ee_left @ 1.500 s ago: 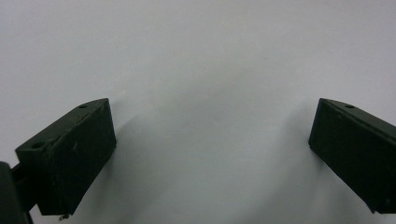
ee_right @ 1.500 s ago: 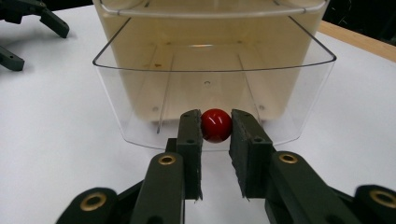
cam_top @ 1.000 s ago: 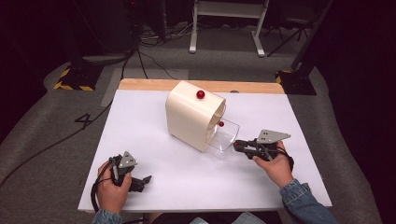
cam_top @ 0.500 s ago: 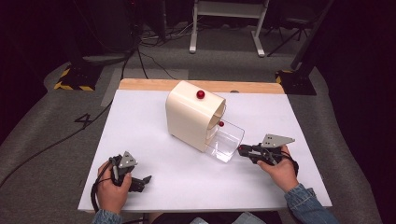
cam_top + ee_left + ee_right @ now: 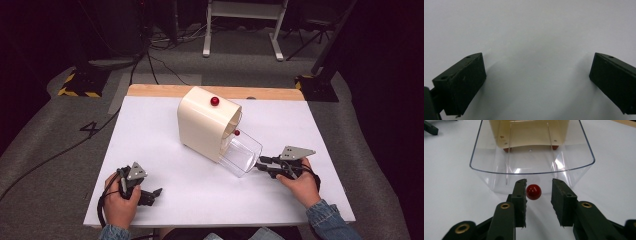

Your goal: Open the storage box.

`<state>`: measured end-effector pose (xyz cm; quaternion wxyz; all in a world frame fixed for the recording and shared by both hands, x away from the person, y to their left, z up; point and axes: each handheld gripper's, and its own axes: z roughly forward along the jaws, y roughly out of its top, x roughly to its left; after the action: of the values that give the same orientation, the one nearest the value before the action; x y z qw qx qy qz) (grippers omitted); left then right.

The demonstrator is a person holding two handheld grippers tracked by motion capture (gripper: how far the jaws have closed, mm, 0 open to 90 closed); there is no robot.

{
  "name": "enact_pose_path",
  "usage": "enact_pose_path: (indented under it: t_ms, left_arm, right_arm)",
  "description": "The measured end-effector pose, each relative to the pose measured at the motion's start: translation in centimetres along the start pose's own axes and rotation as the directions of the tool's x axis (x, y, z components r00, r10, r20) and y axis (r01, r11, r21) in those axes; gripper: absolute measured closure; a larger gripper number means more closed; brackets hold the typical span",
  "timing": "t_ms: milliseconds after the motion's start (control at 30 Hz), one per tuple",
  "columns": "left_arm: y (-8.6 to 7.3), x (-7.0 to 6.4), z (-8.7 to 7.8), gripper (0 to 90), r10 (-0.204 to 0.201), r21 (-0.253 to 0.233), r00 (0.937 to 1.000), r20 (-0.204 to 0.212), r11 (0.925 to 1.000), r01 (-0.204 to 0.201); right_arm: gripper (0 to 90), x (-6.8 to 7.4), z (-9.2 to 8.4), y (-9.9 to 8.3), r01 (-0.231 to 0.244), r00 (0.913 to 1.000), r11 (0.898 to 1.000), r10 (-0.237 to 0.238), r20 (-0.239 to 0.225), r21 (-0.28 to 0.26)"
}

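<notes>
Right tool (image 5: 539,191) level, jaws just parted, red knob (image 5: 533,191) between, unclamped; left tool (image 5: 536,82) wide apart, resting on table (image 5: 165,125).

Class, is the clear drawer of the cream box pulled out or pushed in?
Pulled out: the clear drawer juts from the cream box, its red knob facing the right tool.

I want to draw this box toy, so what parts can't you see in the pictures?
- Inside the cream box: high view, its own walls hide it.
- Back of the clear drawer: right gripper view, top edge cuts it off.
- Red knob on the drawer front: high view, too small; the right gripper has just been opening around it.
- Left gripper: its view shows just white table.
</notes>
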<state>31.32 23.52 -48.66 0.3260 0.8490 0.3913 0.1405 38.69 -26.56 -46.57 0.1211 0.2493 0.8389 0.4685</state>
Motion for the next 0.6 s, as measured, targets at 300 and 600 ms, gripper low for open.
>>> enact_pose_path:
  t_ms: [300,600]
  left_arm:
    - [0.0,0.0,0.0,0.8,-0.002,-0.001,1.0000,0.000,1.0000,0.002]
    - [0.0,0.0,0.0,0.8,-0.002,0.002,1.0000,0.000,1.0000,0.002]
  right_arm:
    - [59.4,0.3,-1.2,0.9,0.006,0.9999,0.999,-0.005,0.009,-0.038]
    - [56.8,0.5,-2.7,4.8,0.046,0.9988,0.993,-0.044,0.018,-0.105]
